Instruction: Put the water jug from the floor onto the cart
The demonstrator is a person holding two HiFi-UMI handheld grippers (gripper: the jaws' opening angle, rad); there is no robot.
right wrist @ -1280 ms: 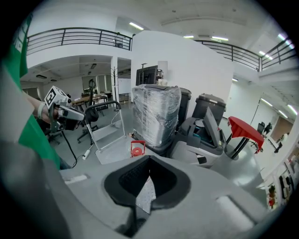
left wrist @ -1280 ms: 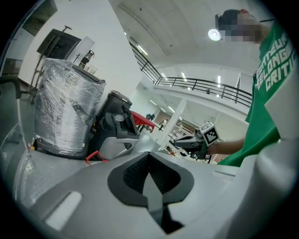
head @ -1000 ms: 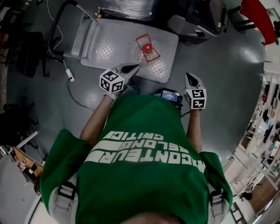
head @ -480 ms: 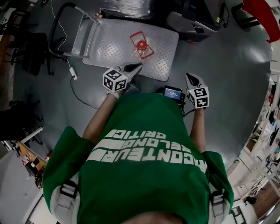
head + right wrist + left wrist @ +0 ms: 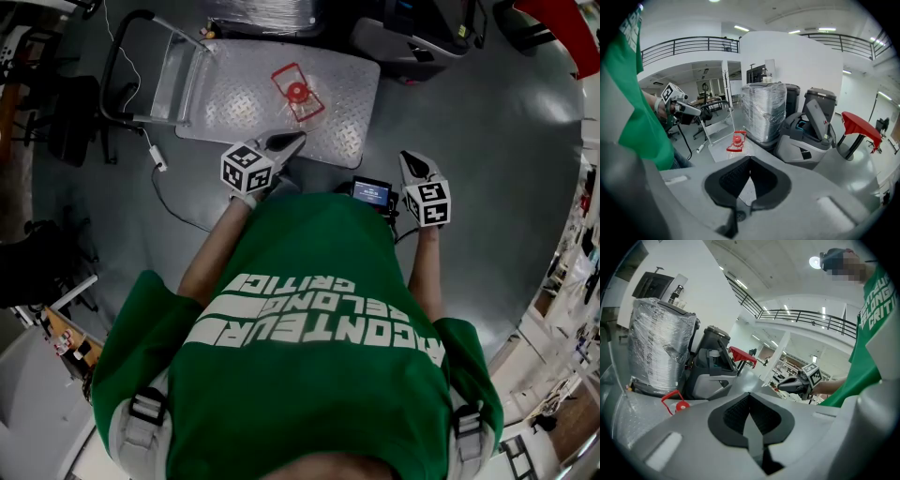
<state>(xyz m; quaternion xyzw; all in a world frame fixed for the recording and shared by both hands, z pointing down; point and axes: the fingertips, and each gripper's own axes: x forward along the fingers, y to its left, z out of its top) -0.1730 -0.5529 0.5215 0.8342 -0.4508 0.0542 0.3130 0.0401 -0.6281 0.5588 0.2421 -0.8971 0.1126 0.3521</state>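
The clear water jug (image 5: 298, 92), with red cap and red handle, stands upright on the checker-plate cart deck (image 5: 234, 108). It also shows as the jug (image 5: 677, 404) in the left gripper view and the jug (image 5: 735, 142) in the right gripper view. My left gripper (image 5: 296, 141) is shut and empty, its tip over the cart's near edge, short of the jug. My right gripper (image 5: 405, 157) is shut and empty over the grey floor, right of the cart. Up close, the left gripper (image 5: 750, 397) and right gripper (image 5: 750, 160) show nothing between the pads.
The cart's folded handle (image 5: 131, 56) lies at its left end. A film-wrapped drum (image 5: 267, 13) and a grey machine (image 5: 412, 42) stand behind the cart. A white cable (image 5: 155, 161) trails on the floor at left. A small screen device (image 5: 372, 193) hangs at the person's waist.
The person and both grippers have drawn slightly back from the cart. The jug has stayed on the deck. Both jaws remain shut.
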